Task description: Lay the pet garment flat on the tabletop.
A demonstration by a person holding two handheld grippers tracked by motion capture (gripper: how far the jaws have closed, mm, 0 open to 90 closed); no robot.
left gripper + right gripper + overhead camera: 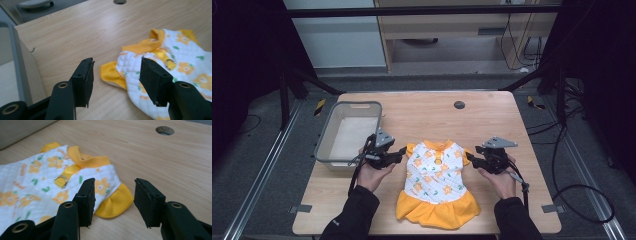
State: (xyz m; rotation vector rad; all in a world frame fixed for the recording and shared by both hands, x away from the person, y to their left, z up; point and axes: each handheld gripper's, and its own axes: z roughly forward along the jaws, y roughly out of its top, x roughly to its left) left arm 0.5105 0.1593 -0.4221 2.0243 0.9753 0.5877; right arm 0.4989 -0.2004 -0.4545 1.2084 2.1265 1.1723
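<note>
Forearms in dark sleeves come in from the near edge of the wooden table (pixel 492 107), one on each side of a small white-and-yellow dress (pixel 436 182) that lies flat, collar toward the far edge and yellow frilled hem toward the person. Each hand cups its tool from below and behind, palm turned inward, so that both tools point toward the garment from opposite sides at shoulder height.

On the left side, the left gripper (pixel 402 151) sits just off the dress's yellow sleeve, its grey three-cornered plate tilted up and toward the grey basket (pixel 324 141) that stands close behind the hand. In the left gripper view, its jaws stand well apart with nothing pinched: the yellow sleeve cuff (pixel 110 74) lies on the wood in the gap between them, clear of both pads.

On the right side, the right gripper (pixel 469 158) is held level, its plate nearly flat on top and its cable trailing back along the wrist. Its jaws are likewise spread and hold nothing; in the right gripper view the other sleeve cuff (pixel 116 203) rests on the table between and beyond the pads, which do not press on it.

A round cable hole (pixel 459 105) lies in the tabletop beyond the dress's collar.
</note>
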